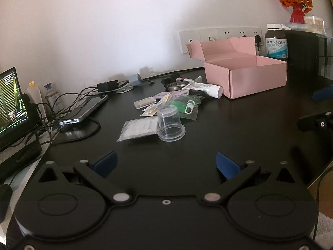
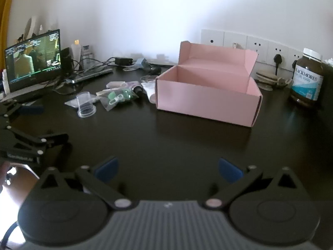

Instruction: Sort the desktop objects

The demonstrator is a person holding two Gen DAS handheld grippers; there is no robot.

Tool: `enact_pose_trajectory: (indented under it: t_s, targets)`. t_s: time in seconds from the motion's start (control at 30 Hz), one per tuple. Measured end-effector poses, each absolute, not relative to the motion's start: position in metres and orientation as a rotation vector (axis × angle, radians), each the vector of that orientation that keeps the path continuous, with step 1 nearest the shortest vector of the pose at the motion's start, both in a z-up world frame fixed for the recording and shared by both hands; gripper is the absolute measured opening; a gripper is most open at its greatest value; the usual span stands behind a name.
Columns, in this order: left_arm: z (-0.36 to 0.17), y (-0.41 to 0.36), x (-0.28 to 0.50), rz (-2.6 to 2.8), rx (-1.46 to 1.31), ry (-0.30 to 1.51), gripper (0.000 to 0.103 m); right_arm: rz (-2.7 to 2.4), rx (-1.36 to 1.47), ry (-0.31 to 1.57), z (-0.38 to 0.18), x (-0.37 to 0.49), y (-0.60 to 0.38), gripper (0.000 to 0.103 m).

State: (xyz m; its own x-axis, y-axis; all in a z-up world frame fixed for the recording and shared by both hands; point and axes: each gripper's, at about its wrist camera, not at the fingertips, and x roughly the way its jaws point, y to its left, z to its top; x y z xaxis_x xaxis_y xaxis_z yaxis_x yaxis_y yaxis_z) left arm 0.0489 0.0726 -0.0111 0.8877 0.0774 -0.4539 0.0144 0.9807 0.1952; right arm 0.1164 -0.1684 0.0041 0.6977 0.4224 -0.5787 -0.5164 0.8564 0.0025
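An open, empty pink box [image 1: 247, 77] [image 2: 208, 95] stands on the black desk [image 1: 208, 137]. A pile of small items lies left of it: an upturned clear plastic cup [image 1: 170, 125] [image 2: 85, 105], a white sachet [image 1: 138, 129], a green packet with a white clip [image 1: 187, 106] [image 2: 118, 98], a metal ring [image 1: 175, 86], a white tube [image 1: 210, 90]. My left gripper [image 1: 166, 164] is open and empty, low over the desk in front of the cup. My right gripper [image 2: 168, 168] is open and empty, in front of the box.
A phone [image 1: 85, 112] with tangled cables [image 1: 62, 104] and a lit screen [image 1: 10, 102] [image 2: 34, 60] sit at the left. A brown supplement bottle [image 1: 276, 41] [image 2: 308, 79], wall sockets [image 2: 249, 43] and a red vase of orange flowers [image 1: 295, 2] stand at the back right.
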Motion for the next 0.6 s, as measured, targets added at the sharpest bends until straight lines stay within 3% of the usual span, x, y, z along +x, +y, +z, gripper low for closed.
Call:
enact_pose_trajectory:
  t_s: [0.6]
  targets:
    - [0.006,0.096,0.048,0.006,0.157,0.421,0.103,0.528,-0.173,0.610,0.003,0.122,-0.164,0.102]
